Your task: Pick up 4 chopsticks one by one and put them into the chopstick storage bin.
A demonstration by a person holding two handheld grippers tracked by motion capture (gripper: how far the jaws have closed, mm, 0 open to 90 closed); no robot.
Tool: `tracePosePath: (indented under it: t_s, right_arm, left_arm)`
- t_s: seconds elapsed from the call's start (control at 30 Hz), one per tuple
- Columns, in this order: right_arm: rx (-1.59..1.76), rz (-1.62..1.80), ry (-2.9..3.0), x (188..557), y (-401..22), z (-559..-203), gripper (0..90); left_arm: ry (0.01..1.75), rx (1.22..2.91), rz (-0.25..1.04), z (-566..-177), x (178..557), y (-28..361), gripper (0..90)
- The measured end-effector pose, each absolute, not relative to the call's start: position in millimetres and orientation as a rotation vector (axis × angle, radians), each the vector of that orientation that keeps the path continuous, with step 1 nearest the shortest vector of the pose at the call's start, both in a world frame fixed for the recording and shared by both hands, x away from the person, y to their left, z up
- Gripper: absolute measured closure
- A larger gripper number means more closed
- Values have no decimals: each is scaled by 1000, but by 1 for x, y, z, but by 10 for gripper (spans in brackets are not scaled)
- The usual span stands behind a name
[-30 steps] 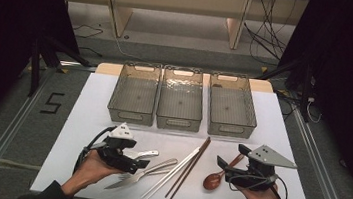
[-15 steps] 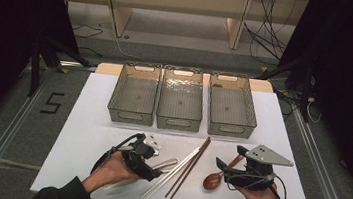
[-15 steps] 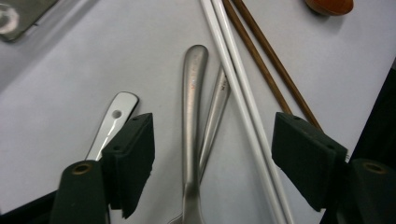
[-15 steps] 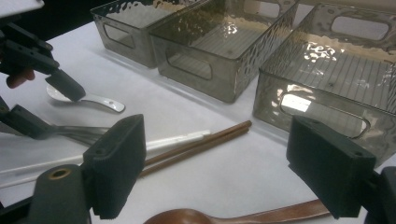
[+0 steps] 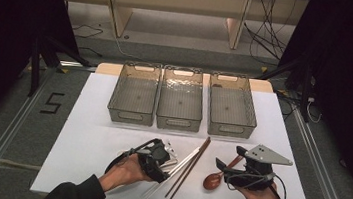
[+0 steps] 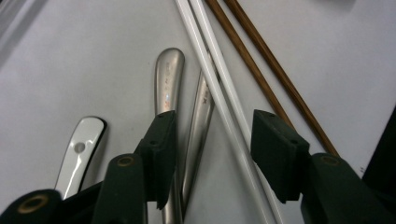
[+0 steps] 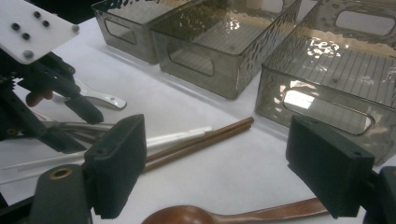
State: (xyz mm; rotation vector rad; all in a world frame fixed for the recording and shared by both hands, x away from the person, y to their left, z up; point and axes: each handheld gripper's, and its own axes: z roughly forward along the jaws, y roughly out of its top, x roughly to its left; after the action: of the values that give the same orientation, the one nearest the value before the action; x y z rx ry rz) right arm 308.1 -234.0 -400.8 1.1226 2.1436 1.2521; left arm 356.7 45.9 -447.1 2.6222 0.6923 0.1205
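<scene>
My left gripper [image 6: 212,154], jaws just closing, straddles two steel handles [image 6: 187,116] and white chopsticks [image 6: 219,88] near the table's front edge, not yet pressing. My right gripper [image 7: 233,163] hangs open over the wooden spoon [image 7: 224,215].

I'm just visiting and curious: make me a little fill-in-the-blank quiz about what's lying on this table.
1. Behind the cutlery stand ____ clear bins in a row.
2. The brown spoon by the right gripper is made of ____.
3. Beside the brown chopsticks lies a pair of ____ chopsticks.
4. The left gripper, jaws just closing with nothing clamped, straddles a ____ handle.

Missing words: three; wood; white; metal
</scene>
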Motion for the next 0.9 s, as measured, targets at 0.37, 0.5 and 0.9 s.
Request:
tracePosePath:
  t_s: [0.37,0.5,0.9]
  right_arm:
    - [1129,1259,2151,308,-235,-400,217]
    - [1128,1260,2151,308,-235,-400,218]
    - [1132,1257,2161,309,-235,-401,219]
  left_arm:
    - [689,2638,108,-446,364,32,625]
    - [703,2653,105,-450,366,31,651]
    - [725,2650,52,-456,373,30,708]
